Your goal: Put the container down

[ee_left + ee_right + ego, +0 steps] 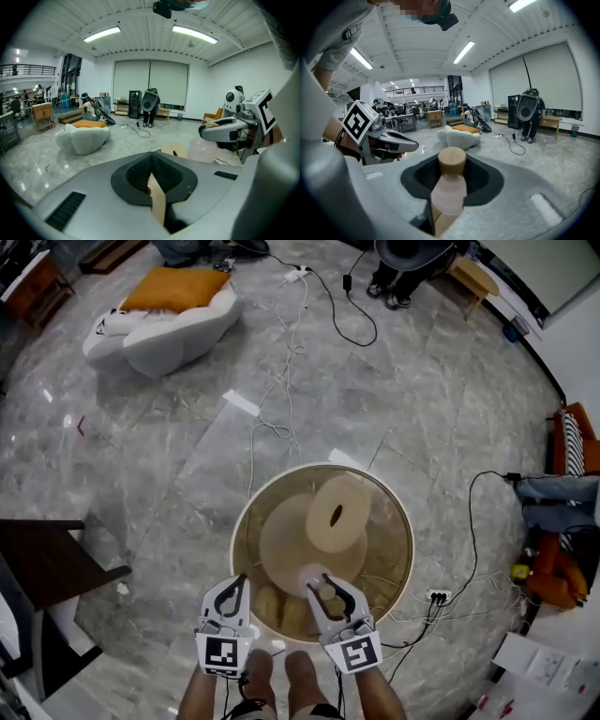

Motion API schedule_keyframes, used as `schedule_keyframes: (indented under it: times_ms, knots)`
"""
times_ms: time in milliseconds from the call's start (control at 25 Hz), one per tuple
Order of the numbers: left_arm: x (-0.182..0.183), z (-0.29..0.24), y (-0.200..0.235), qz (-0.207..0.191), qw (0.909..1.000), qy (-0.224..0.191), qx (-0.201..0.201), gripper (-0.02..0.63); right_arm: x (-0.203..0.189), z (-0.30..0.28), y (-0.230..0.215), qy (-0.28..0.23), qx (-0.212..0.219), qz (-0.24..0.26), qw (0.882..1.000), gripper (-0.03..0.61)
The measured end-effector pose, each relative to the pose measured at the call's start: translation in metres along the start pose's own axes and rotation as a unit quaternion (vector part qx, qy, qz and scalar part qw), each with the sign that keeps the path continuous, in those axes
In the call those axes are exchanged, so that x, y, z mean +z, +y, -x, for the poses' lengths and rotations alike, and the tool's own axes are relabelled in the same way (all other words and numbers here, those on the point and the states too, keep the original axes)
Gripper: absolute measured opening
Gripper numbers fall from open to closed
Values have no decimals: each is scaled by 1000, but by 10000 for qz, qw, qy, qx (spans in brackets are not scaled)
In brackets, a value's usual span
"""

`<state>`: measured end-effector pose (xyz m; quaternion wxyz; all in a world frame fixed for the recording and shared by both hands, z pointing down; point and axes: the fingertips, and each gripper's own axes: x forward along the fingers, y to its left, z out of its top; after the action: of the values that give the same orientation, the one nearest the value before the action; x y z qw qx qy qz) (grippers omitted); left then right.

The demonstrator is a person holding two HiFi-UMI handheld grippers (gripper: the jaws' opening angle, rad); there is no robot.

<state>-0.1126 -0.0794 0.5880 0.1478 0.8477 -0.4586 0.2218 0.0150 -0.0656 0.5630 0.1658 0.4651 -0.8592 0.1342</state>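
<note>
The big round container (248, 500) lies right in front of the person, between the two arms and over the grey floor (141, 446). It has no long side, because it is round like a drum. So the floor under it is what matters, and I think it must go straight down and stay flat.

The left tongs (234, 583) are at the near left rim. They are pressed together on a thin tan edge (158, 199), which I take to be that rim. The right tongs (328, 589) reach farther in, over the near rim. They pinch a pink bottle (449, 192) with a wooden cap (451, 161) that stands up between them (I cannot tell if this bottle helps carry the load). So the left hand is the one at the rim.

The container has a cream rim, and you can see through its brownish side. Inside are a tan roll (337, 512) with a hole and some other tan, rounded shapes. I cannot tell how high it is above the floor. The person's feet (281, 671) are just behind it.
</note>
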Motion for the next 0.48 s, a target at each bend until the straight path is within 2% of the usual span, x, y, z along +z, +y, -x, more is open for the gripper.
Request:
schedule_keyframes:
  times_ms: [80,280,480]
  knots:
    - [-12,-4,2,187,9998,54,47,14,-12,-10,0,33,52,-8,10000,126]
    - [-46,-15,10,-22,9999,105,40,14,-44,-28,5,131,183,7,9997,127]
    - [-63,-27,12,402,9990,124,137,14,-72,-43,10,202,268,-36,9994,127]
